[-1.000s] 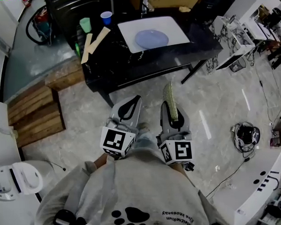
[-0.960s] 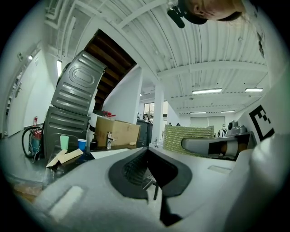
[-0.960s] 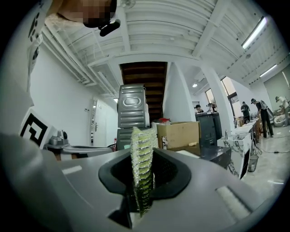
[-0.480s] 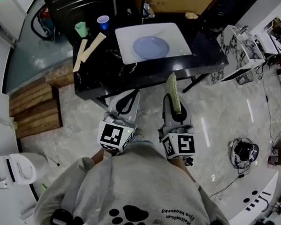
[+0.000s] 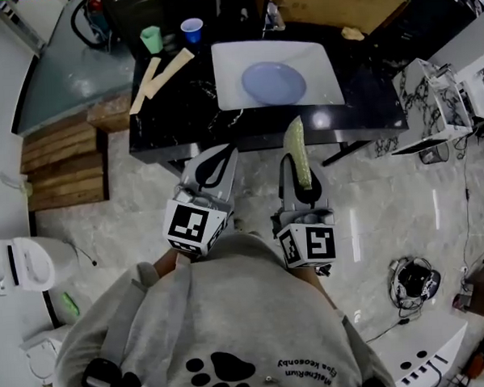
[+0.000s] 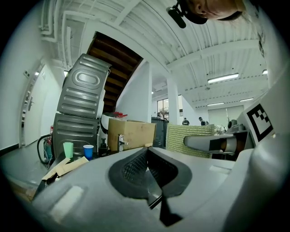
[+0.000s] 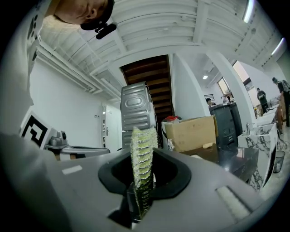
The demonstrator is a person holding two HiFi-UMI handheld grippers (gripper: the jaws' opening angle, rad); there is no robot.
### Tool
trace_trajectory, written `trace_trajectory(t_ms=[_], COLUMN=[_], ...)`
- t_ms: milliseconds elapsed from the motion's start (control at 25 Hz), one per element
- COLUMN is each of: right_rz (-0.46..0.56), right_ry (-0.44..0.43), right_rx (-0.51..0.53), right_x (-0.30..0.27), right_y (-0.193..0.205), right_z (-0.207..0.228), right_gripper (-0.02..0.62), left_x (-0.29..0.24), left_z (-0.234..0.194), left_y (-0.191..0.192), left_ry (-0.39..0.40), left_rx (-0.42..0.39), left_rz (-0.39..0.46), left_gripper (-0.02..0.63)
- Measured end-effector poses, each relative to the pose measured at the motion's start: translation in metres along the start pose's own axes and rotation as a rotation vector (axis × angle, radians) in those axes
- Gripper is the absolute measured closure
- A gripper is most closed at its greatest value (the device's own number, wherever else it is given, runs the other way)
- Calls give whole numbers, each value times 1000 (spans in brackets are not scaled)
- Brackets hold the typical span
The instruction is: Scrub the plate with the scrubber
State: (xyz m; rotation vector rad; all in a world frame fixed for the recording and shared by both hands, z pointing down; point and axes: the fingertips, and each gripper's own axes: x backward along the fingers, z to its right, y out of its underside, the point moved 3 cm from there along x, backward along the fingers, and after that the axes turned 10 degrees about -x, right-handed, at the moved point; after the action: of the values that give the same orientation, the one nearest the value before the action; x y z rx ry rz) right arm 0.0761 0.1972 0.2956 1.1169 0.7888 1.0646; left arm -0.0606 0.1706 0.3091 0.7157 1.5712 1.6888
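A pale blue plate (image 5: 273, 83) lies in the white sink basin (image 5: 320, 63) set in the black counter (image 5: 173, 111). My right gripper (image 5: 296, 157) is shut on a green scrubber pad (image 5: 296, 153), which stands up between its jaws (image 7: 143, 167) and reaches to the counter's front edge. My left gripper (image 5: 222, 159) is shut with nothing in it, held just short of the counter; its jaws meet in the left gripper view (image 6: 147, 170). Both grippers hang over the floor, in front of the person's grey sweatshirt.
On the counter's left stand a green cup (image 5: 150, 39), a blue cup (image 5: 191, 29) and two wooden strips (image 5: 160, 74). A tap (image 5: 272, 17) and a cardboard box (image 5: 337, 6) are behind the sink. Wooden pallets (image 5: 62, 158) lie left; a cable coil (image 5: 412, 281) lies right.
The person has stepped closer to the counter: the sink and plate sit lower and larger in view, and both grippers now reach its front edge. The grips are unchanged.
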Motion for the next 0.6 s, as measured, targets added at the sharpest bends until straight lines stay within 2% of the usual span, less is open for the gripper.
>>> trace_trajectory(t_ms=[360, 600], right_rz=[-3, -24], right_ry=[63, 85], right_rx=[-3, -20], right_x=[-41, -100], right_y=[-1, -3], right_z=[44, 75], right_gripper=[526, 527], left_x=[-70, -135], left_z=[-25, -53], left_y=[9, 17], left_ry=[19, 52], left_rx=[28, 53], left_rz=[-3, -28], left_gripper=[601, 601])
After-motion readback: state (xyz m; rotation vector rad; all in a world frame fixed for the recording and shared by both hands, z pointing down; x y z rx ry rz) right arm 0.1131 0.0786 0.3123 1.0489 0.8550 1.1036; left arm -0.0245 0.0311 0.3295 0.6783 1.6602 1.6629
